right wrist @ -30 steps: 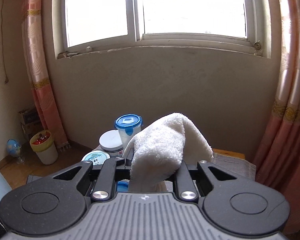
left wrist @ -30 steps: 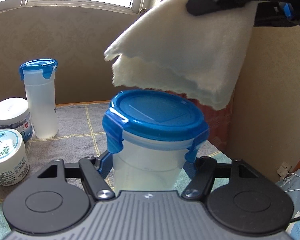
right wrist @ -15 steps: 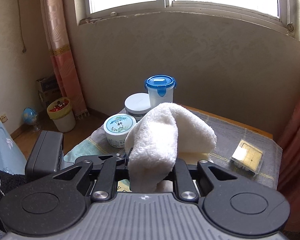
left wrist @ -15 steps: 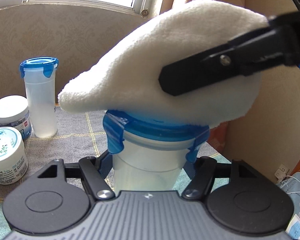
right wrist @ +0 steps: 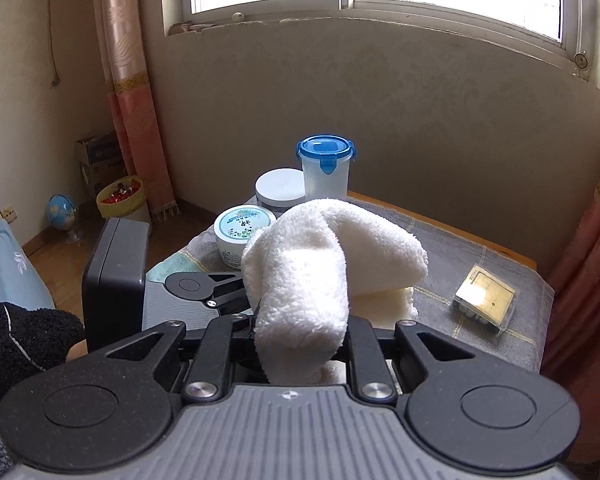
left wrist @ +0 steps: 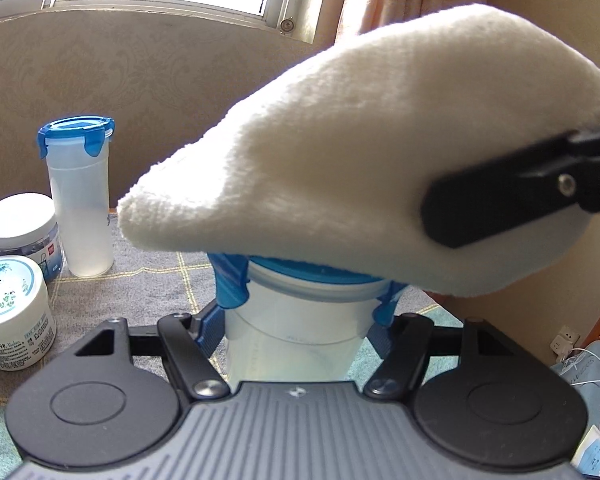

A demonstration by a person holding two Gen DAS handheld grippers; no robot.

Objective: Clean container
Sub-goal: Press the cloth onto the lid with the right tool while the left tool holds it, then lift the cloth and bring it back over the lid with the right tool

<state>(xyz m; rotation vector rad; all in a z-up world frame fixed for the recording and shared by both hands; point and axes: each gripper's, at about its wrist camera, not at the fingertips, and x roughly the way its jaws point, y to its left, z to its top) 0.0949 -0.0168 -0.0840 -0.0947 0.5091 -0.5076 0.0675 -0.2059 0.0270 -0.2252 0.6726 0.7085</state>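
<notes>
Gripping the container [left wrist: 296,336] just above the worktop [left wrist: 148,280] with left fingers [left wrist: 300,320] clamped on, right fingers [right wrist: 300,344] pinching the towel [left wrist: 360,168] onto its lid, a hard swipe could twist it loose toward the far jars [left wrist: 12,312].

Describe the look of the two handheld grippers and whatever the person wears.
Both grippers, left gripper and right gripper, share a ribbed grey body, two round black discs, black linkage bars with silver screws and a small white logo. The left has blue finger pads. A fuzzy black sleeve shows.
</notes>
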